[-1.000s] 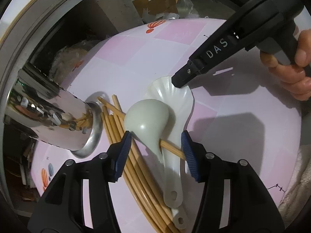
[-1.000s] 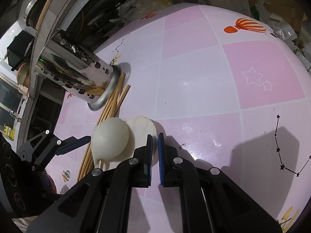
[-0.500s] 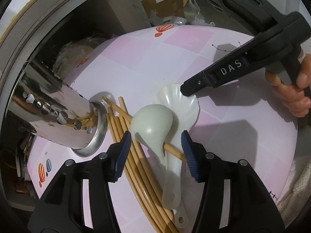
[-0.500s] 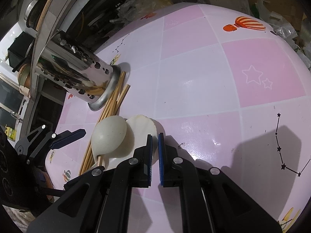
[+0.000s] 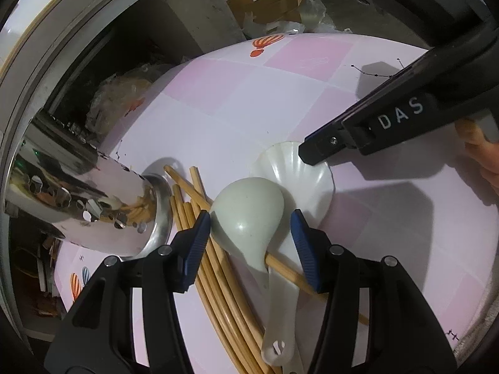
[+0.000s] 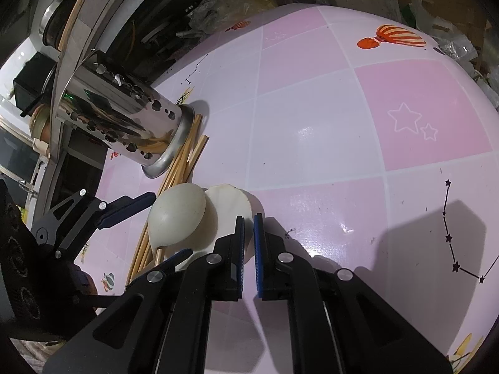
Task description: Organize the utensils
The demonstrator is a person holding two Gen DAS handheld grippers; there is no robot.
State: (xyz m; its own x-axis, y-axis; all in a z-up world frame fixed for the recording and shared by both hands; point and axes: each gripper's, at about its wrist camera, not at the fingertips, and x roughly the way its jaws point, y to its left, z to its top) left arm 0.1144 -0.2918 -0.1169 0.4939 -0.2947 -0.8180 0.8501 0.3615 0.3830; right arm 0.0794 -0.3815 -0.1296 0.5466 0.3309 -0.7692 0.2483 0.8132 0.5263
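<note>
Between the blue pads of the left gripper (image 5: pixel 249 230), in the left wrist view, sits the rounded bowl of a pale green spoon (image 5: pixel 249 215). The jaws stand half wide to either side of that bowl, and whether the pads press on it cannot be told. The spoon's handle runs back under the gripper toward the lower edge. Beneath it lies a white scalloped spoon (image 5: pixel 299 171), its bowl just ahead of the right pad. A bundle of bamboo chopsticks (image 5: pixel 218 268) lies on the pink checked tablecloth (image 5: pixel 249 103) under the left pad, and one stick crosses beneath the green spoon's neck. Ahead and to the left of the gripper stands a perforated steel utensil holder (image 5: pixel 93 199), its base touching the chopstick ends. The right gripper (image 5: pixel 307 155) comes in from the upper right, its tip on the rim of the white spoon; fingers of a hand (image 5: pixel 480 152) show at its grip.

In the right wrist view, the right gripper (image 6: pixel 248 218) has its jaws drawn narrow, nearly together, with nothing between them, the tips at the edge of the white scalloped spoon (image 6: pixel 230 202). The pale green spoon (image 6: pixel 177 215) sits just left of the tips, the left gripper (image 6: pixel 156 224) flanking it. The steel holder (image 6: pixel 124 124) stands farther ahead to the left, the chopsticks (image 6: pixel 184 162) fanned from its base back toward the spoons.
</note>
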